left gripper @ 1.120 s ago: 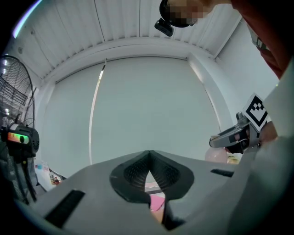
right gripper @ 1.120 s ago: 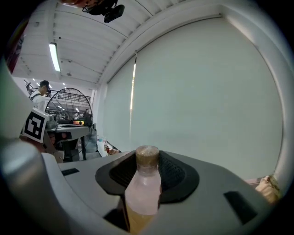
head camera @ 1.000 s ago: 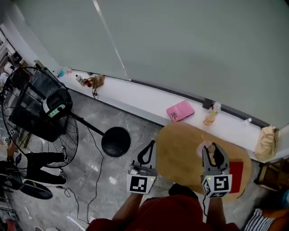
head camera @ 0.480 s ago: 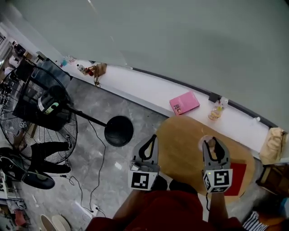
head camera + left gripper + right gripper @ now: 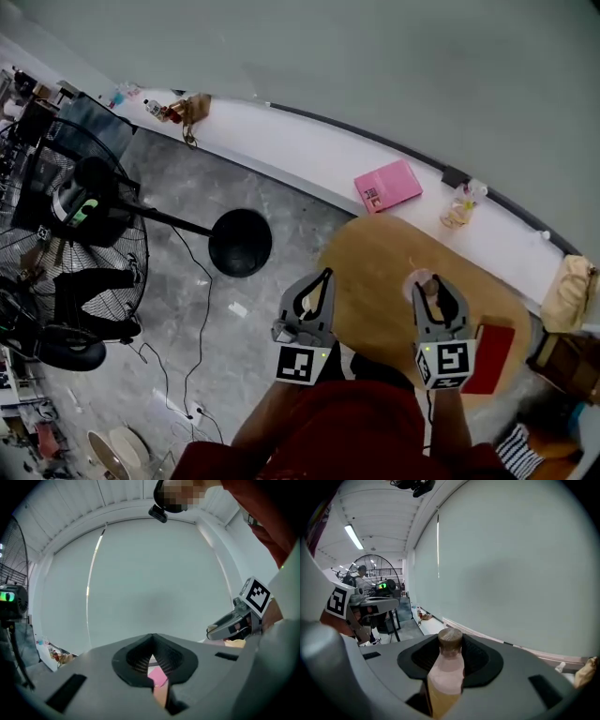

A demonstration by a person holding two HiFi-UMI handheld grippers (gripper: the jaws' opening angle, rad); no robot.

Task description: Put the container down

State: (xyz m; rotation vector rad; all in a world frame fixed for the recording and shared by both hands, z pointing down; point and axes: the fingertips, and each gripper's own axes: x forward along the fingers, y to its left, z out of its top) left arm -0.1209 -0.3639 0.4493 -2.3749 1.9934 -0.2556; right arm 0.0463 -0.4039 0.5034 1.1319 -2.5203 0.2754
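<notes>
The container [image 5: 444, 677] is a small clear bottle with a brown cap and pale yellowish liquid. My right gripper [image 5: 450, 641] is shut on it, the cap poking out past the fingertips. In the head view the right gripper [image 5: 432, 284] holds the container [image 5: 421, 281] above the round wooden table [image 5: 375, 272], near its middle. My left gripper [image 5: 319, 281] hangs over the table's left edge, shut and empty. In the left gripper view the left gripper [image 5: 152, 641] has its tips meeting, and the right gripper [image 5: 233, 624] shows at the right.
A red flat item [image 5: 489, 356] lies on the table's right side. On the white ledge [image 5: 281, 136] behind lie a pink book [image 5: 387, 185] and a small bottle [image 5: 459, 204]. A large floor fan [image 5: 66, 216] with a round black base [image 5: 240, 242] stands to the left.
The head view has swung, so the table and ledge now sit higher and further right. Both grippers keep their jaws as they were; the right one still holds the container above the table.
</notes>
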